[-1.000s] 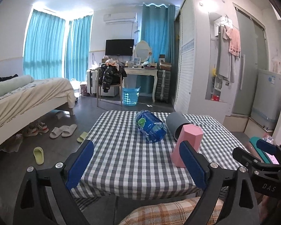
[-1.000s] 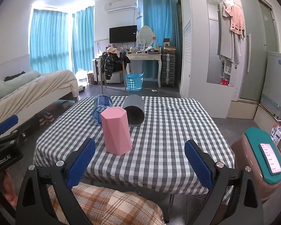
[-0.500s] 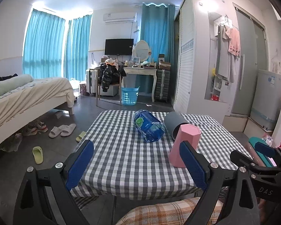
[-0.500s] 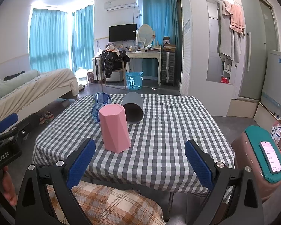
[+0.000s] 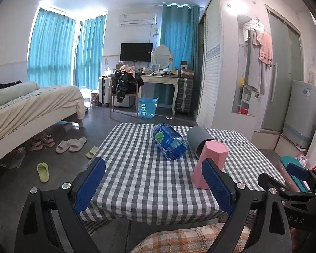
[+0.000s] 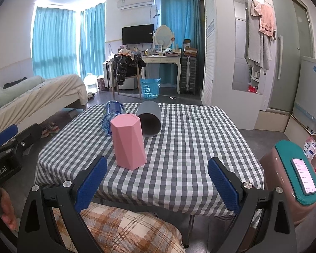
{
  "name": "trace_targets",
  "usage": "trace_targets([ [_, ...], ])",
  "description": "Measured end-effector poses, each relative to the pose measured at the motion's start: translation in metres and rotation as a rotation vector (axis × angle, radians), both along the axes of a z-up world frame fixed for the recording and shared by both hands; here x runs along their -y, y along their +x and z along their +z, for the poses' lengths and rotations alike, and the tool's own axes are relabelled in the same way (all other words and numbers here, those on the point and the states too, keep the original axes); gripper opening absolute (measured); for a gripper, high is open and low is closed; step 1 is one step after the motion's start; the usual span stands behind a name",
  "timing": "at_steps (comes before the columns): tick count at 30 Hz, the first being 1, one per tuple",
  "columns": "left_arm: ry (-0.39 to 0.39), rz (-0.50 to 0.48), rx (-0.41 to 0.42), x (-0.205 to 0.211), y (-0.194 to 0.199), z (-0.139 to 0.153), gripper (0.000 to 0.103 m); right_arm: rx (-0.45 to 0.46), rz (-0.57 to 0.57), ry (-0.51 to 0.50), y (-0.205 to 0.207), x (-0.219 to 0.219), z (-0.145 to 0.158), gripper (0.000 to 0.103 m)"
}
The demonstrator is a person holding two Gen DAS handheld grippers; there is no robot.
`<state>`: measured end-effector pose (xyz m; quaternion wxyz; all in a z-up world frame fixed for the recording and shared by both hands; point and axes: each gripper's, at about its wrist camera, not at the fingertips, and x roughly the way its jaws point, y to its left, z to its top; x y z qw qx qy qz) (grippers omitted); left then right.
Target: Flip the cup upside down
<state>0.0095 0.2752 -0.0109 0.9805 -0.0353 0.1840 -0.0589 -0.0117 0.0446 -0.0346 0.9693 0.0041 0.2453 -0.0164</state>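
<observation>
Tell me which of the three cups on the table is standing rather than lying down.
The pink faceted cup: it stands on end on the checked cloth, while the grey cup and blue cup behind it lie on their sides.

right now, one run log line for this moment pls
left gripper open | right gripper open | pink cup standing, untouched | grey cup on its side

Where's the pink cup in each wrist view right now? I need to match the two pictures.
Left wrist view: the pink cup stands right of centre, partly hidden behind the left gripper's right-hand finger.
Right wrist view: the pink cup stands left of centre, in full view, beyond the right gripper.
Shared landmark: the grey cup lying on its side just behind it on the checked table.
</observation>
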Motion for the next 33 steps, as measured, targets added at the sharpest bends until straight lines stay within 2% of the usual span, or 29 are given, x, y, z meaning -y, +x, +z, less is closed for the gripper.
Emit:
trace_targets([
  [33,0.022,0.012,0.006,0.0008,-0.0017,-0.0015,0.096,-0.032,0.009,-0.002,0.0033,-0.0073,-0.0073,0.097],
])
